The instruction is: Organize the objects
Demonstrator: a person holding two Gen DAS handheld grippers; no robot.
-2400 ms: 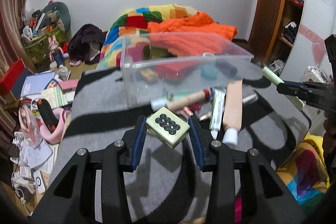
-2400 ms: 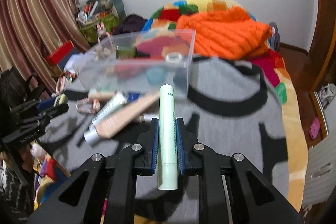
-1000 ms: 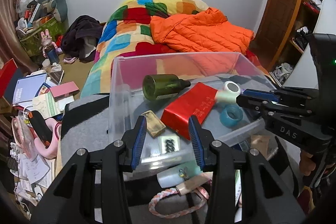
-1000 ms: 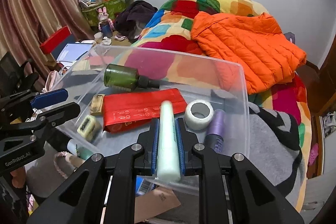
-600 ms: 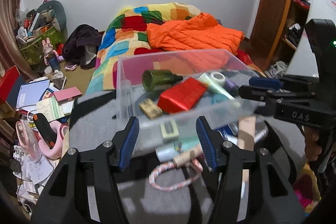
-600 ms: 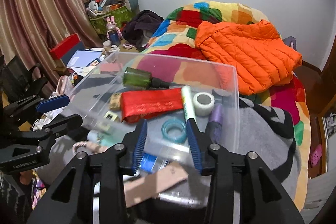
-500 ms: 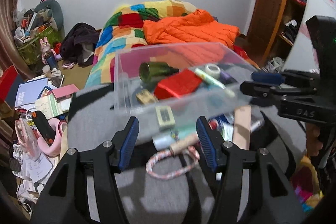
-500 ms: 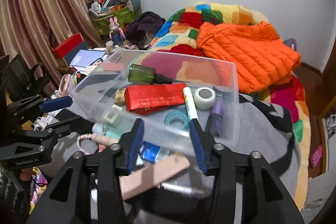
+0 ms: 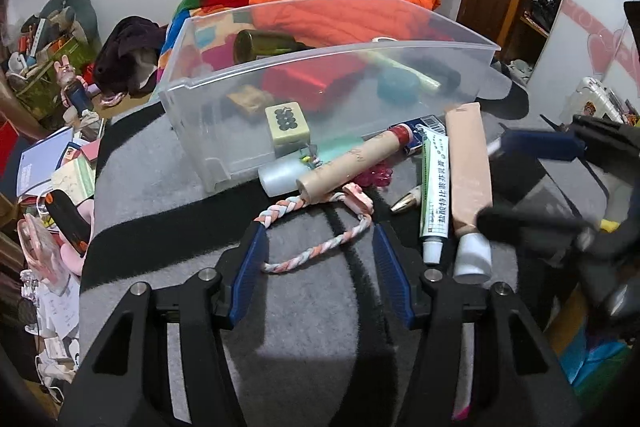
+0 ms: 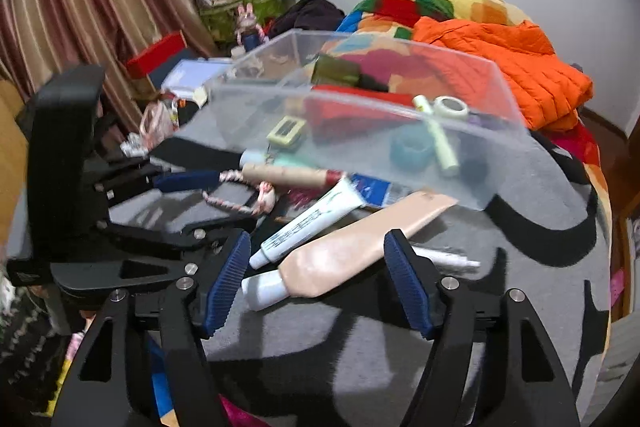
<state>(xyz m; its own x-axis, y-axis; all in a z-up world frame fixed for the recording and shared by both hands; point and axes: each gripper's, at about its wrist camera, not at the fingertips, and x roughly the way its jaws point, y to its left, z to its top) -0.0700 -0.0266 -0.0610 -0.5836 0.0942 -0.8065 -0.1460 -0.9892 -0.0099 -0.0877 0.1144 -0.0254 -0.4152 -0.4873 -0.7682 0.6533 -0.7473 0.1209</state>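
The task looks about half done. The clear plastic bin (image 9: 320,75) in the upper middle of the frame already keeps a green glass bottle (image 9: 260,45), a red flat packet (image 9: 316,83), a mahjong tile (image 9: 287,122), a pale green tube (image 10: 438,137) and tape rolls.

Below the bin, on the grey blanket (image 9: 312,307), there wait a braided pink cord (image 9: 316,231), a cardboard roll (image 9: 352,163), a white tube (image 9: 434,195) and a beige tube (image 10: 360,247).

The left gripper (image 9: 320,267) is spread around the cord, and the right gripper (image 10: 316,283) is spread around the beige tube; neither holds anything.
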